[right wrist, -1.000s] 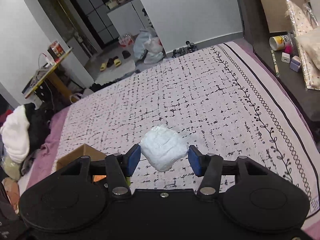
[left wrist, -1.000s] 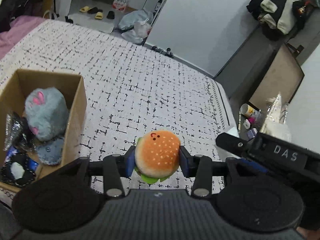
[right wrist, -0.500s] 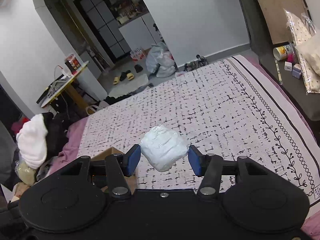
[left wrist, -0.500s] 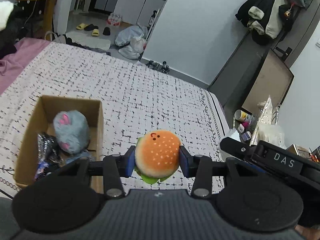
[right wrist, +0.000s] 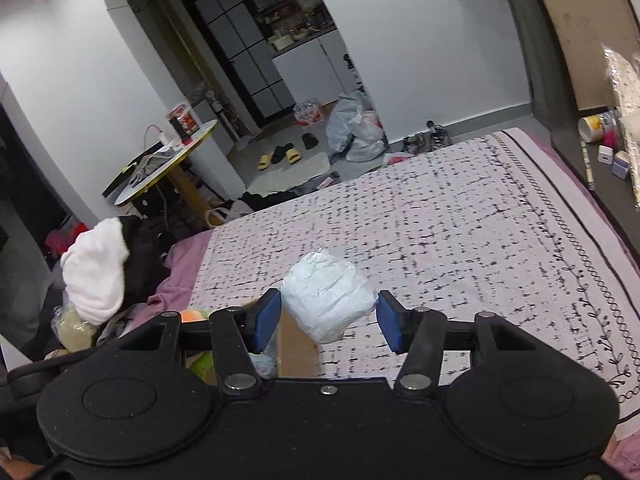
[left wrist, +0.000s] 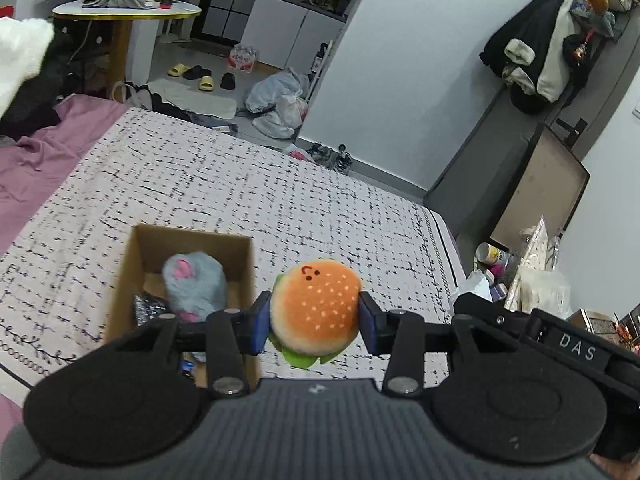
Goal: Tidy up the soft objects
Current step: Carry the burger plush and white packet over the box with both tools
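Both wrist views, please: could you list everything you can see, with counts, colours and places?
burger plush: one, orange, in left gripper.
white bundle: one, in right gripper.
cardboard box: one, brown, on bed.
mouse plush: one, grey, in box.
bed cover: one, white, black marks.
slippers: yellow and black, floor.
round table: one, yellow-edged.
left gripper: shut.
right gripper: shut.
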The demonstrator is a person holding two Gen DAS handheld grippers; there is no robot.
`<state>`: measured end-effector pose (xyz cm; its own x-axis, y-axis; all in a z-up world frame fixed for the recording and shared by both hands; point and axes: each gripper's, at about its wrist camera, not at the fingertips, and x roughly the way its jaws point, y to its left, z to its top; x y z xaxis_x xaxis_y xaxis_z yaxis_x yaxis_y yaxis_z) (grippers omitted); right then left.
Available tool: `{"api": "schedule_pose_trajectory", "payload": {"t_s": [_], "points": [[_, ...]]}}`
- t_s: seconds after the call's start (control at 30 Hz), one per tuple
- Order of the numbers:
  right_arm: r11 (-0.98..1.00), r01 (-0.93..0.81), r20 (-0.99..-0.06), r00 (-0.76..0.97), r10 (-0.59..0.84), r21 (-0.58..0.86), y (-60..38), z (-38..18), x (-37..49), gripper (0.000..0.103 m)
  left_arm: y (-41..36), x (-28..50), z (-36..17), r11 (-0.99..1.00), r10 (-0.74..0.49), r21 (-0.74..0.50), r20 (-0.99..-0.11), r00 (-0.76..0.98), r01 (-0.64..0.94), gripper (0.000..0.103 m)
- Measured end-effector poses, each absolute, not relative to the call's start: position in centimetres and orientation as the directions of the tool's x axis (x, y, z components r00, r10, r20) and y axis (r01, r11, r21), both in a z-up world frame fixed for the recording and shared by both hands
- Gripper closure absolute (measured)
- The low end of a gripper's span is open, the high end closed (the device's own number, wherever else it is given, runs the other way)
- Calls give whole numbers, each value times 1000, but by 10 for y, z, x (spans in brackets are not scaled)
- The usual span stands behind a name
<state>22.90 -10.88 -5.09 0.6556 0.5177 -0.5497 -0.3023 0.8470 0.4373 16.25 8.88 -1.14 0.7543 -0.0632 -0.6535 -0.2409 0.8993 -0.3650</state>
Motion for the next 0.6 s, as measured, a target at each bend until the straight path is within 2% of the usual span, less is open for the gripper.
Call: {"api": "schedule_pose_trajectory", "payload": {"t_s": [0.6], "points": [[819, -406, -605, 552, 574, 406, -32, -64, 220, 51, 158, 151, -18, 892, -5, -334, -682, 732, -305, 59]]}}
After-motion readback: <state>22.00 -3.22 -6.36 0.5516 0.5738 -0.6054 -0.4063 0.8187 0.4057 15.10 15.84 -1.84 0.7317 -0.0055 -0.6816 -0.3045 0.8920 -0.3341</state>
